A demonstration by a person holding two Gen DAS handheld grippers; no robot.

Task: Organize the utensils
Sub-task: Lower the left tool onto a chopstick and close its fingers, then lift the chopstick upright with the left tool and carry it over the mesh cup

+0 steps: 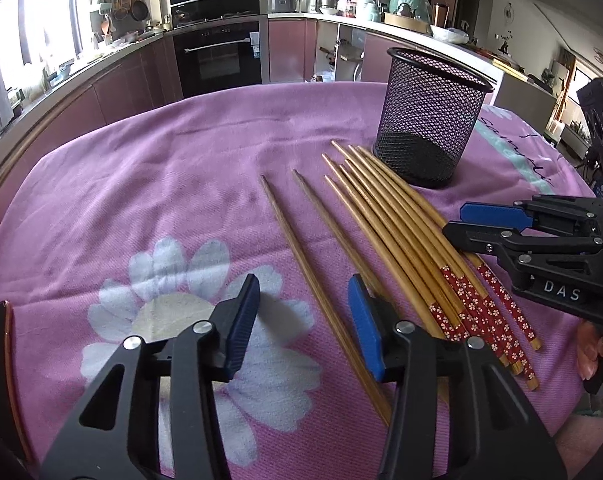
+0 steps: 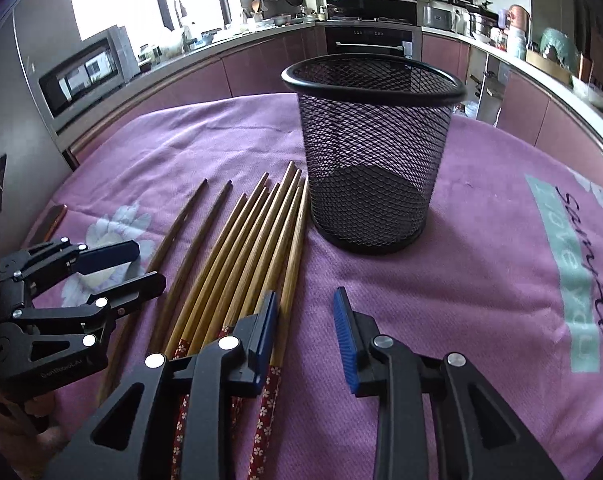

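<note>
1. A pink cloth (image 1: pixel 149 168) with a white flower print covers the surface; on it lie a bundle of chopsticks (image 1: pixel 397 236) and an upright black mesh cup (image 1: pixel 429 120).
2. The bundle is light bamboo with red flowered handle ends; its tips point toward the cup, and the tips nearest it lie just beside the base; whether they touch it I cannot tell.
3. Two darker, plain chopsticks (image 1: pixel 301 248) lie apart from the bundle on its left, side by side with a gap between them.
4. The left gripper (image 1: pixel 303 320) has its jaws spread, nothing pinched; in its own view one dark chopstick runs through the gap between the blue pads, and neither pad presses it; the right-hand pad sits beside the second dark stick and the edge of the bundle.
5. The right gripper (image 2: pixel 305 332) also has its jaws spread, holding nothing; its left pad hangs over the bundle's right edge, near where the red handles begin; bare cloth shows between the pads.
6. From the left view the right gripper (image 1: pixel 477 222) reaches in above the bundle's far side; fingertips (image 1: pixel 589 348) of the person show under it.
7. The cup stands empty; a kitchen counter and oven lie behind.
</note>
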